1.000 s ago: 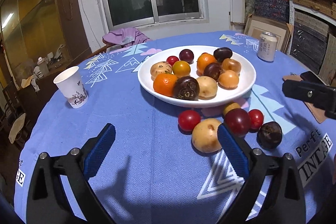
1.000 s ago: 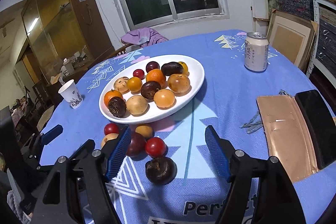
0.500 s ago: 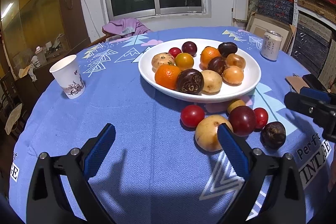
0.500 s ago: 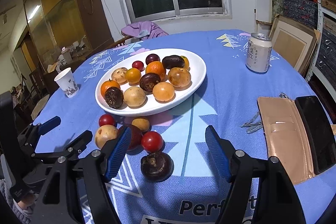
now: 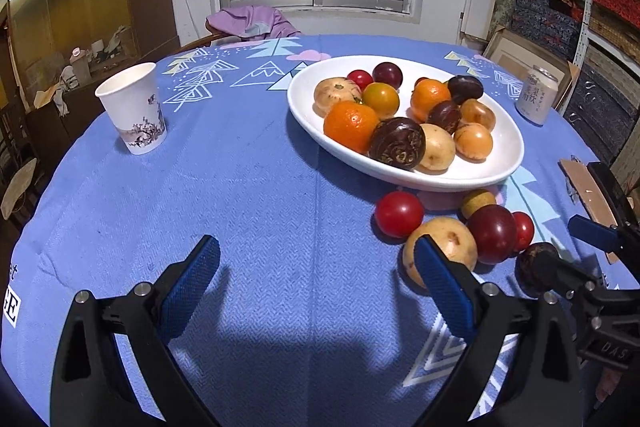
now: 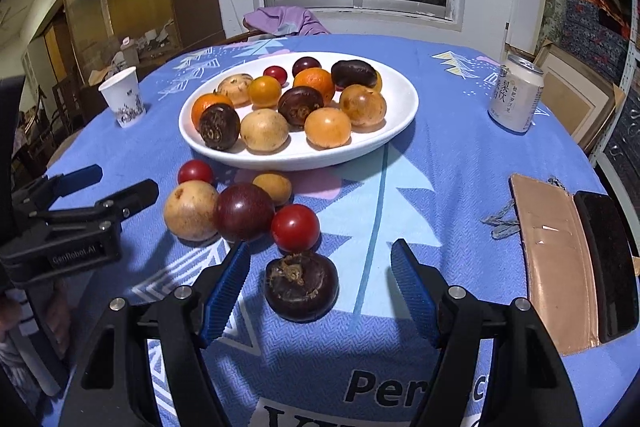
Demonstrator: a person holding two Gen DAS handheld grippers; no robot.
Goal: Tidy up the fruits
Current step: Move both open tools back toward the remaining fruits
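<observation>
Right wrist view: the right claw (image 6: 320, 287) stands open around a dark brown round water chestnut (image 6: 301, 286) (pads clear of it), near the blue-clothed surface's (image 6: 440, 163) front edge; the left claw (image 5: 316, 291) gapes empty.

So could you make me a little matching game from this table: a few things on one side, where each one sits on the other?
Things:
1. paper cup
2. drink can
3. dark brown fruit
4. orange

Places:
A. on the white plate
B. on the cloth, between the right gripper and its open jaws
C. far left of the table
D. far right, beyond the plate

Pairs: 1-C, 2-D, 3-B, 4-A
</observation>
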